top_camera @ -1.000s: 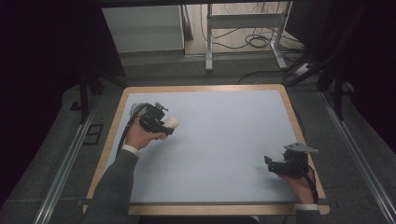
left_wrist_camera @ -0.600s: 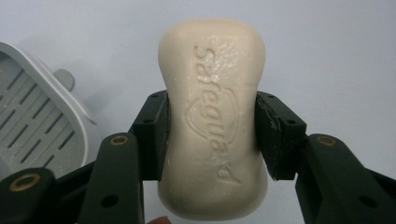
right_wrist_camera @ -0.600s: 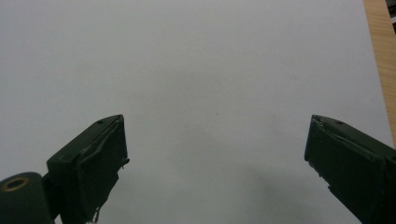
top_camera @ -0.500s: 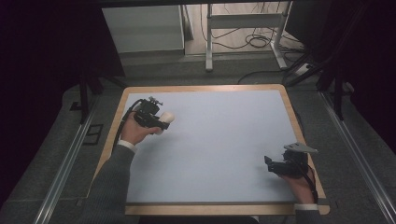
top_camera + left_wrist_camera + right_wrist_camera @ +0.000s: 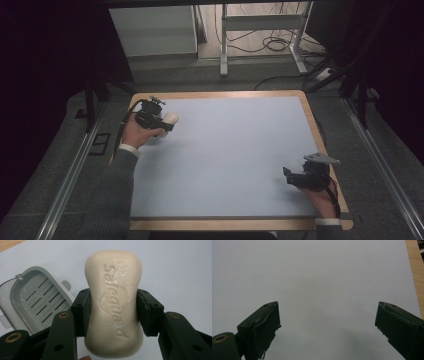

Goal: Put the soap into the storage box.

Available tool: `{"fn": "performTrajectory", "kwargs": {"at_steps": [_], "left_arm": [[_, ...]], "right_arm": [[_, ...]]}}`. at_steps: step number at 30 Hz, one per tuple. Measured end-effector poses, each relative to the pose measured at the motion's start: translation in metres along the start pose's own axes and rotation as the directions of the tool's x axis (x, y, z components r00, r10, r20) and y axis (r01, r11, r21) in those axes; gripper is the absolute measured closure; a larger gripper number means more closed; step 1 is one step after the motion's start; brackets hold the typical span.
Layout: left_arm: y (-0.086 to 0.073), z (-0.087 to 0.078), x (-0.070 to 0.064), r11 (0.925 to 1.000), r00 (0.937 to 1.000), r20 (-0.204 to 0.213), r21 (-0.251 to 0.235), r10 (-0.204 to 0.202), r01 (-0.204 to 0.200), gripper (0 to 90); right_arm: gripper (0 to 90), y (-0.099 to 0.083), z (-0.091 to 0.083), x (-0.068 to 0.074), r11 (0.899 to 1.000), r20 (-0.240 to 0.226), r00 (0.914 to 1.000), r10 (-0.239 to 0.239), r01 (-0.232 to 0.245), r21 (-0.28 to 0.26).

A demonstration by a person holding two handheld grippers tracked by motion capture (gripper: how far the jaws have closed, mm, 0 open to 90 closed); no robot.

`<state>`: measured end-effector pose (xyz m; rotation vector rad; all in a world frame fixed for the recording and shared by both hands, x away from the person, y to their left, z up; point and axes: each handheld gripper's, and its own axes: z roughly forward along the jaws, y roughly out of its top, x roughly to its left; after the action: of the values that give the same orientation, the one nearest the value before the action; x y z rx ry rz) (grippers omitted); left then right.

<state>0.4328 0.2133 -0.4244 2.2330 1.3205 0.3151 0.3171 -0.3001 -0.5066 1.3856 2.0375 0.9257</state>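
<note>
While clamped on the soap bar (image 5: 113,307), carried the left gripper (image 5: 164,122) a touch farther and left across the bench (image 5: 240,150) over the last second. Ended close to the far-left corner. Small shift only, with no change of grip along the way.

Kept fingers (image 5: 81,312) pressed on both long sides of the bar at its waist, embossed face toward the camera. Saw no sign of slip or twist.

Picked up a grey slotted soap dish (image 5: 37,297) in the left gripper view, lying on the far-left part of the bench just beside the bar, tray side up and empty. Held the bar apart from the dish, not touching it. Could not tell the bar's height above the bench.

Left the right gripper (image 5: 290,175) parked at the near-right edge, same spot as a second ago. Kept its fingers (image 5: 262,327) wide apart with nothing between them and plain bench beyond.

Read the move as the carry leg toward the dish, so placement not yet done. Judged the next step as lining the bar's long axis up with the tray, lowering it in, then opening. Flagged one risk: slick bar held only at the waist, likely to pivot if nudged against the dish rim on the way down.
</note>
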Motion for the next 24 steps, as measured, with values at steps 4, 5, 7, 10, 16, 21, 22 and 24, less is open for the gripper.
{"fn": "performTrajectory", "kwargs": {"at_steps": [4,5,7,10,16,21,22,24], "left_arm": [[0.001,-0.001,0.008,0.9996,0.9995,-0.014,-0.003,-0.027,0.027,49.4],[0.001,-0.001,0.01,0.9994,0.9993,-0.014,-0.003,-0.034,0.033,49.4],[0.002,0.0,0.013,0.9991,0.9988,-0.022,-0.004,-0.043,0.043,49.4],[0.003,0.003,0.018,0.998,0.9975,-0.034,0.001,-0.063,0.063,49.4],[0.004,0.01,0.027,0.995,0.9939,-0.048,0.006,-0.099,0.099,49.4],[0.004,0.014,0.035,0.9913,0.9892,-0.067,0.003,-0.131,0.131,49.4],[0.005,0.014,0.036,0.9903,0.9878,-0.07,0.003,-0.139,0.139,49.4],[0.004,0.016,0.039,0.9878,0.9851,-0.074,0.003,-0.155,0.156,49.4]], "right_arm": [[5.7,0.0,0.0,0.001,1.0,0.0,1.0,-0.002,0.002,-0.003],[5.7,0.0,0.0,0.001,1.0,0.0,1.0,-0.002,0.002,-0.003],[5.7,0.0,0.0,0.0,1.0,0.0,1.0,-0.001,0.001,0.0],[5.7,0.0,0.0,0.0,1.0,0.001,1.0,0.0,0.0,0.002],[5.7,0.0,0.0,-0.001,1.0,0.004,1.0,0.004,-0.004,-0.001],[5.7,-0.001,0.0,-0.002,1.0,0.005,1.0,0.001,-0.001,0.002],[5.7,-0.001,0.001,-0.002,1.0,0.005,1.0,0.001,-0.001,0.003],[5.7,-0.001,0.001,-0.002,1.0,0.005,1.0,0.001,-0.001,0.004]]}}
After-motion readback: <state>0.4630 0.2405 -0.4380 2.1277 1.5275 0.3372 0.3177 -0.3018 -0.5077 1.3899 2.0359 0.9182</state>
